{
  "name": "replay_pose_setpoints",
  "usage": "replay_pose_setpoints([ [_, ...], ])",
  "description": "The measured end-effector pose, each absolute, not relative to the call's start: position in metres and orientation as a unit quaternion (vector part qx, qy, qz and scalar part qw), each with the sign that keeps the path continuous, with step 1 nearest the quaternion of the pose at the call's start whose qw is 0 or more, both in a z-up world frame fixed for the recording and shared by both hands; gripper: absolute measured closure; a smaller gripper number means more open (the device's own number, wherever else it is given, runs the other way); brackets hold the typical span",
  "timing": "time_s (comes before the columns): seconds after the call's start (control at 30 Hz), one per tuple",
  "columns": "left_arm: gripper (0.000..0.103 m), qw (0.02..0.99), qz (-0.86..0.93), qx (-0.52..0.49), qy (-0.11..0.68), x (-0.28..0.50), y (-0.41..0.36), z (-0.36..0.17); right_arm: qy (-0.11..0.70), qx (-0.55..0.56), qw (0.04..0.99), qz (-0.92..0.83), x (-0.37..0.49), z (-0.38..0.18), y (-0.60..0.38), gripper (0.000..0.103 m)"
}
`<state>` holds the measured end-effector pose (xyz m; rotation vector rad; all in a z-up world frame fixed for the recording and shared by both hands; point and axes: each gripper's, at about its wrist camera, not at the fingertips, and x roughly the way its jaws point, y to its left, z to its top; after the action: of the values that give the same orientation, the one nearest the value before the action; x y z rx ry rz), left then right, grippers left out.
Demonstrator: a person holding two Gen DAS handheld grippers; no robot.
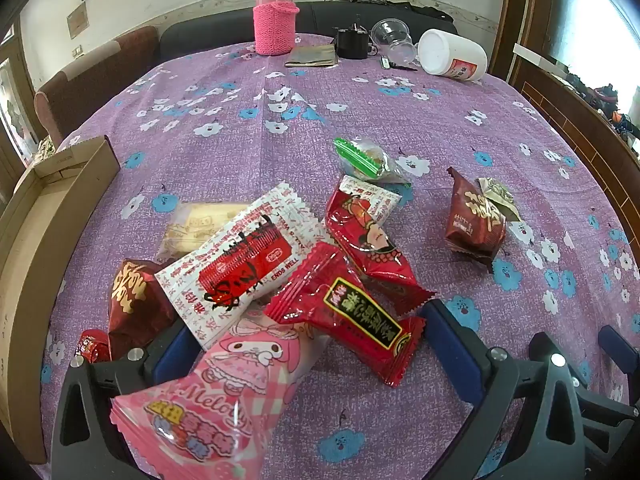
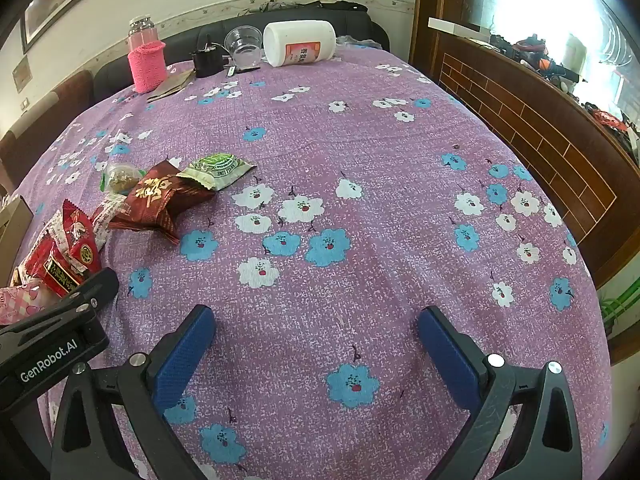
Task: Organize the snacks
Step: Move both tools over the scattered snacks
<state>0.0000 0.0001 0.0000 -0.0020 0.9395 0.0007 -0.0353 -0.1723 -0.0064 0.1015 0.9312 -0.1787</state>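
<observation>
Several wrapped snacks lie heaped on the purple flowered cloth (image 1: 360, 100). My left gripper (image 1: 314, 354) is open over the heap. A pink cartoon packet (image 1: 224, 392) lies loose between its fingers and across the left one. Just ahead are a white-and-red packet (image 1: 240, 264), a red packet with a black label (image 1: 352, 320) and a red packet with a figure (image 1: 368, 232). A dark brown packet (image 1: 476, 216) and a green-striped clear one (image 1: 368, 160) lie apart. My right gripper (image 2: 318, 354) is open over bare cloth, with the heap (image 2: 72, 248) to its left.
An open cardboard box (image 1: 40, 220) stands at the table's left edge. At the far end are a pink knitted bottle (image 1: 275, 20), a black object (image 1: 352, 42), clear cups (image 1: 392, 38) and a white jar on its side (image 1: 452, 56). A wooden panel (image 2: 540, 120) runs along the right.
</observation>
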Motion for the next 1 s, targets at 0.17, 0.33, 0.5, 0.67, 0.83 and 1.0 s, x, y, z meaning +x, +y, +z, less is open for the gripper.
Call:
replay_pose_setpoints([
  [0.17, 0.000, 0.892, 0.000, -0.001, 0.453, 0.000, 0.000, 0.000, 0.448, 0.049, 0.888, -0.086, -0.035, -0.007, -0.172, 0.001],
  [0.33, 0.000, 0.890, 0.000, 0.000, 0.456, 0.001, 0.000, 0.001, 0.448, 0.050, 0.888, -0.086, -0.036, -0.007, -0.173, 0.001],
  [0.5, 0.000, 0.874, -0.041, 0.024, 0.484, 0.001, 0.002, 0.003, 0.471, 0.054, 0.877, -0.080, -0.039, -0.006, -0.171, 0.001],
  [0.67, 0.001, 0.862, -0.067, 0.027, 0.502, -0.017, 0.010, 0.006, 0.480, 0.048, 0.873, -0.070, -0.051, -0.004, -0.172, 0.001],
  [0.83, 0.015, 0.873, -0.123, -0.055, 0.469, -0.053, 0.039, 0.033, 0.478, 0.045, 0.875, -0.065, -0.055, -0.005, -0.170, 0.001],
  [1.0, 0.014, 0.926, -0.104, -0.058, 0.358, -0.108, 0.093, 0.093, 0.454, -0.004, 0.888, -0.072, -0.075, 0.014, -0.158, 0.011],
])
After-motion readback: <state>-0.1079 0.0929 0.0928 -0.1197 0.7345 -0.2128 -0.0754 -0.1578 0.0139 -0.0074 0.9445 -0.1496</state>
